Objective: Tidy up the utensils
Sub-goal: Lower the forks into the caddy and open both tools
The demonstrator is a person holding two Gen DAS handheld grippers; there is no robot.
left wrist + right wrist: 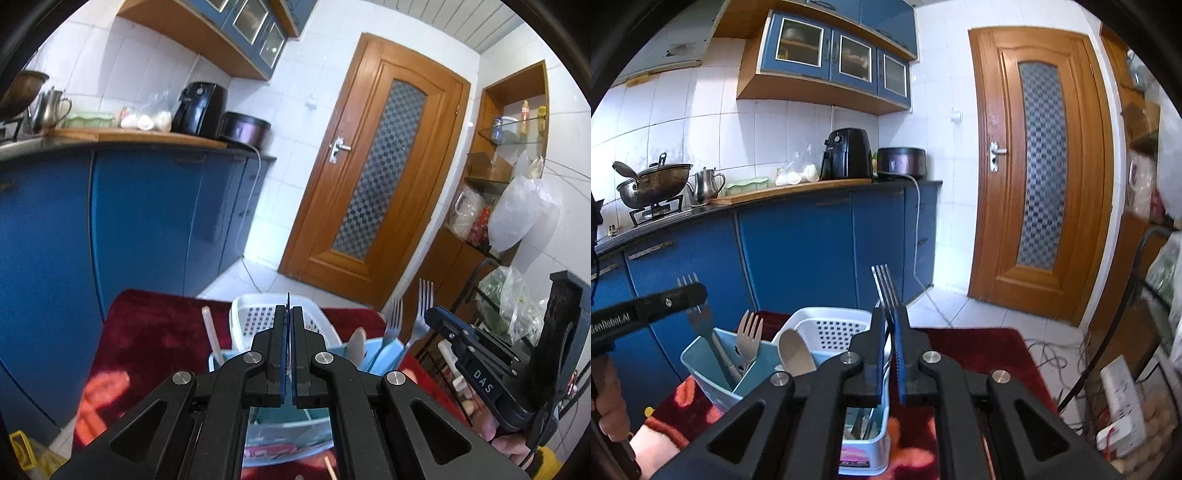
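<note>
A light blue utensil holder [713, 365] stands on a dark red cloth; it also shows in the left wrist view [384, 354]. Forks [750, 332] and a pale spoon [796, 354] stand upright in it. My right gripper [889, 317] is shut on a metal fork [884, 288], tines up, over the holder. My left gripper [288, 317] is shut with nothing seen between its fingers, above the holder. Two forks [393, 321] stand to its right.
A white perforated basket [834, 325] sits behind the holder. Blue cabinets [798, 251] and a counter with an air fryer [846, 153] are at the left. A wooden door [1041, 166] is ahead. A wire rack [1126, 369] stands at the right.
</note>
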